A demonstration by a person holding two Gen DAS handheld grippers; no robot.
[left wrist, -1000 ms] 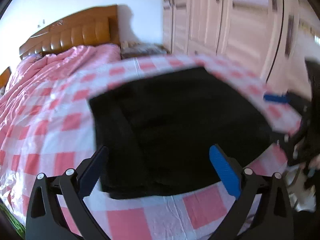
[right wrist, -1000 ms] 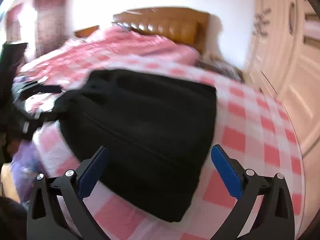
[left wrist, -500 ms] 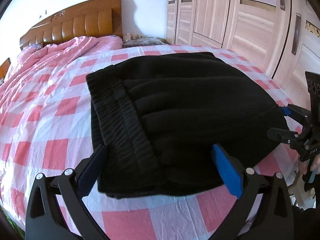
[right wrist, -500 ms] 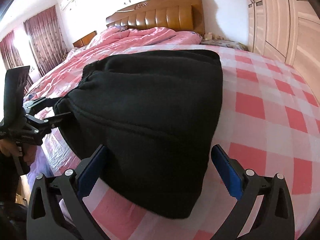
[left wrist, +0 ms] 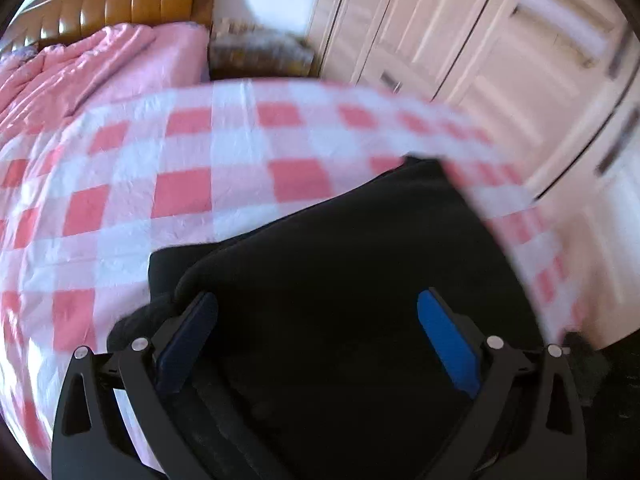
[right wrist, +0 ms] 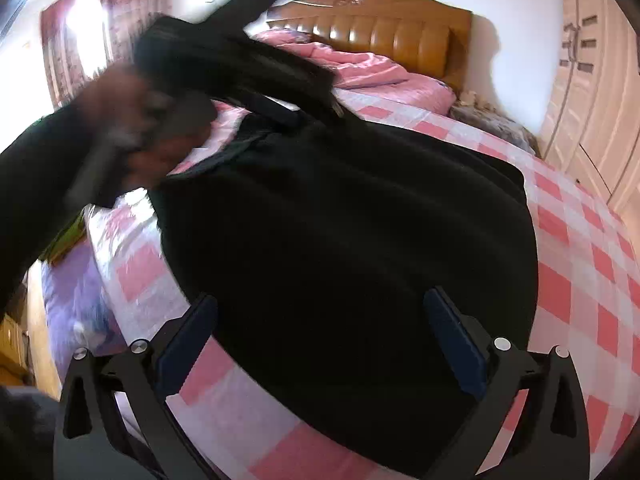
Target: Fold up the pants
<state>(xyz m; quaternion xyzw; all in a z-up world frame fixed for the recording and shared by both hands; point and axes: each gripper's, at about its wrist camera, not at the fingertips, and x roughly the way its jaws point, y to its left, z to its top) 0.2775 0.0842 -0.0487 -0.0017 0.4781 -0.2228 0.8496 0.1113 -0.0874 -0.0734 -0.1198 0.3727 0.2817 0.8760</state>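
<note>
One pair of black fleece pants lies folded into a thick rectangular bundle on the bed, on the pink-and-white checked bedsheet. In the right wrist view its long axis runs from the near foot edge of the mattress toward the padded brown wooden headboard, with the far end squared off. The left wrist view shows the same bundle at close range, one corner pointing toward the cream panelled wardrobe doors — this view is motion-blurred, so finer detail cannot be read.

Two grippers are present. The left gripper sits low over the bundle, jaws apart, the black fabric filling the gap between the blue pads; contact cannot be determined. The right gripper hovers at the near edge of the bundle, jaws also apart and holding nothing.

One blurred hand in a dark sleeve grips the left tool. One rumpled pink quilt lies near the headboard.
</note>
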